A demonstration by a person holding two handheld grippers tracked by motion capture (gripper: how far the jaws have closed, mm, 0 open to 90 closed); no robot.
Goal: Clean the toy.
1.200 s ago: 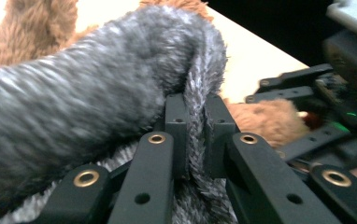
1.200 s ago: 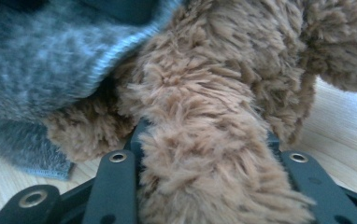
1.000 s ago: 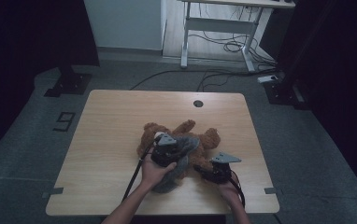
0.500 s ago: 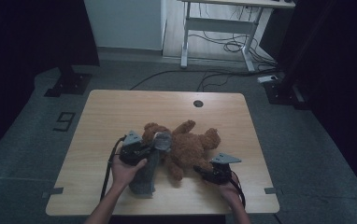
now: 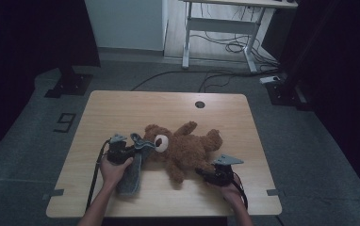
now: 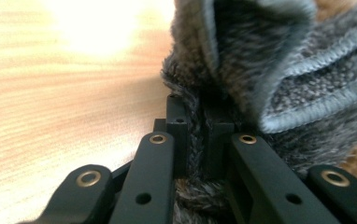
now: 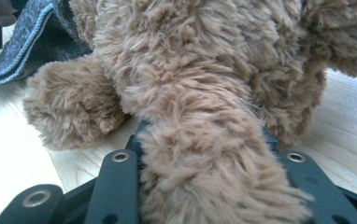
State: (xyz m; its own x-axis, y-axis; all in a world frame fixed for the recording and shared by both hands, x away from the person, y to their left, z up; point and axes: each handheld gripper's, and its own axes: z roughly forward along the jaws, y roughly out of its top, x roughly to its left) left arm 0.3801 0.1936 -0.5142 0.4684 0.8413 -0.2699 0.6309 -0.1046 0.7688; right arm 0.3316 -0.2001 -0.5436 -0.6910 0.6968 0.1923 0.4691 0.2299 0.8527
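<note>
- On the near half of the wooden table (image 5: 121, 106) lies a brown teddy bear (image 5: 187, 148), on its back, its head toward the left and its legs toward the right.
- Left gripper (image 5: 133, 149) sits just left of the bear's head, gripped by the person's left hand (image 5: 113, 169), which comes in from the near edge.
- Its jaws are pinched almost together on a grey knitted garment (image 5: 132, 172); the left gripper view shows the grey fabric (image 6: 260, 70) squeezed into the narrow slot between the two black fingers (image 6: 179, 130).
- That garment hangs from the jaws and trails toward the near edge, lying flat on the wood beside the left hand, with its upper end bunched up right against the bear's face.
- Over on the right, the right gripper (image 5: 205, 173) is low on the table just near of the bear's body, its grey three-cornered plate on top, the right hand (image 5: 232, 193) behind it.
- Right gripper view: its jaws stand part-way apart and are clamped around a thick furry limb (image 7: 204, 177) of the bear, fur bulging out between the fingers (image 7: 116, 182).
- Same view: another plush paw (image 7: 71, 109) rests on the wood to the left, and a strip of the grey garment (image 7: 32, 42) shows at the far left.
- Cables trail from both grippers back toward the near edge.
- Beyond the table, a white desk frame (image 5: 216, 28) stands on the grey floor with loose wires under it.
</note>
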